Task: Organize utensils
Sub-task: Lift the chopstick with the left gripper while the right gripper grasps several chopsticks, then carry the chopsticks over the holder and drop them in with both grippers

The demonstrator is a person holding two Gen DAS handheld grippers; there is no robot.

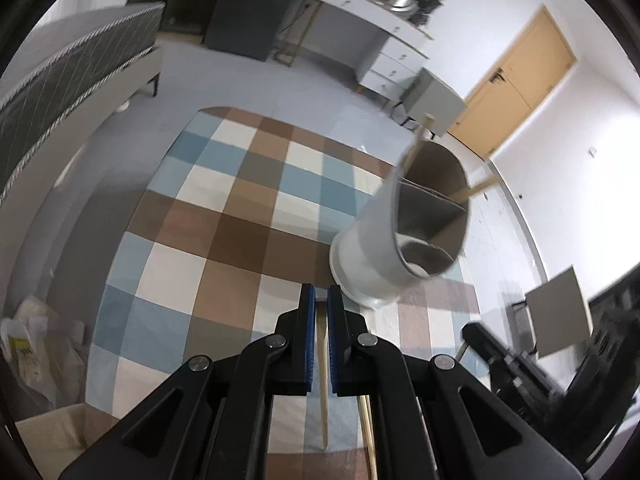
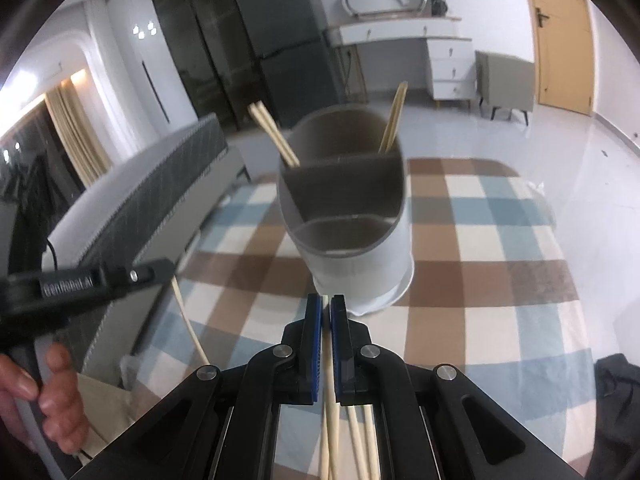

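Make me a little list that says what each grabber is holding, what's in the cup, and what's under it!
left gripper: shut on a chopstick
right gripper: shut on a chopstick
holder: grey cup with dividers, standing upright
inside holder: chopsticks in the back compartment, leaning out over the rim
front compartment: looks empty
table: checked cloth, blue, brown and white
loose chopsticks: lying on the cloth under the right gripper

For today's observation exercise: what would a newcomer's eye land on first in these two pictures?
First, the grey utensil holder standing on the checked tablecloth, with chopsticks leaning out of its rear compartment. Next, the right hand-held gripper, shut on a pale chopstick, just in front of the holder.
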